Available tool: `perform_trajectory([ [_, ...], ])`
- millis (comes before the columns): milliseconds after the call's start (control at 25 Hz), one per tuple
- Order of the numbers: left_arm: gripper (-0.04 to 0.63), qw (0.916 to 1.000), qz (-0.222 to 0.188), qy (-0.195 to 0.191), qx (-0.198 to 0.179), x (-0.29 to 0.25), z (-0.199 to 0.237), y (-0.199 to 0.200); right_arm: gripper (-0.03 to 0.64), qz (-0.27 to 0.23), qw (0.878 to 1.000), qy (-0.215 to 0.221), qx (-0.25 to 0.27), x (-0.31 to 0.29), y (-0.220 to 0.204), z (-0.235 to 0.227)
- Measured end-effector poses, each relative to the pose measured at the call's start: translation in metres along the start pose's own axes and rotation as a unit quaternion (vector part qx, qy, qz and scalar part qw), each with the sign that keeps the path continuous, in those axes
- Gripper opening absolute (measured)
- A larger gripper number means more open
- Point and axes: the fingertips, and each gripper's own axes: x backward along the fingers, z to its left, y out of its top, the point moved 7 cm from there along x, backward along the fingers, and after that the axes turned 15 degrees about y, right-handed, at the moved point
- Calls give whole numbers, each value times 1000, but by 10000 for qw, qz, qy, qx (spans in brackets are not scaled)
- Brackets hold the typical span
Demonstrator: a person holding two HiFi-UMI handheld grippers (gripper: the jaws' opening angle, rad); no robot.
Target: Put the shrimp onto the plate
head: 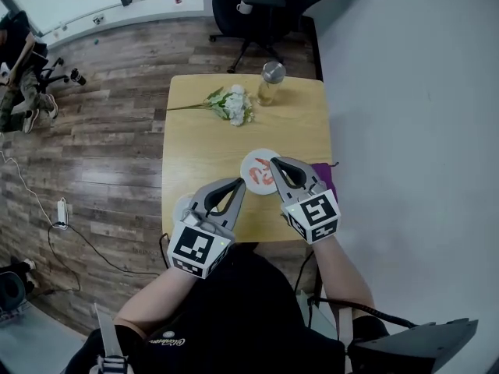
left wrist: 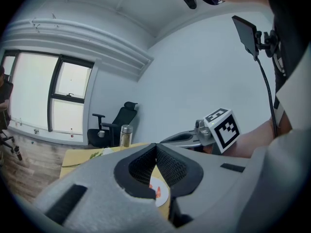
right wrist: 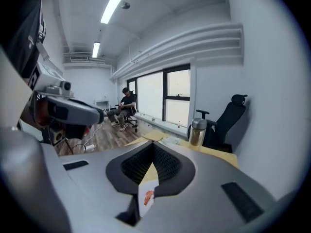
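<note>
shrimp (head: 263, 174) already lie on the plate (head: 253, 160), right at the tips of the right gripper (head: 274, 161); left gripper (head: 241, 182) sits just off the rim, both pinched together on nothing

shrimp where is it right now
In the head view the shrimp lies on the white plate at the near right of the table, just left of the right gripper, nearer than the flowers.
</note>
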Motion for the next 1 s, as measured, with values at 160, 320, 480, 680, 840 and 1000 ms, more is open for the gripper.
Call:
perform_trajectory([
  [160, 3, 9999, -116, -25, 10, 4, -3, 9, 3, -434, 9989, -158, -120, 25, 14, 14],
  [320, 3, 9997, -213, -73, 10, 9, -10, 16, 2, -811, 9957, -318, -311, 49, 20, 30],
  [480, 3, 9996, -286, -54, 12, 13, -14, 20, 2, -1230, 9902, -447, -487, 66, 28, 46],
  [680, 3, 9989, -459, -109, -86, 20, -21, 33, 2, -1644, 9825, -814, -322, 84, 40, 64],
  [840, 3, 9984, -532, -138, -105, 25, -24, 41, 2, -1839, 9778, -966, -264, 95, 45, 77],
  [1000, 3, 9979, -621, -138, -134, 28, -27, 48, 2, -1941, 9748, -1081, -177, 103, 50, 84],
])
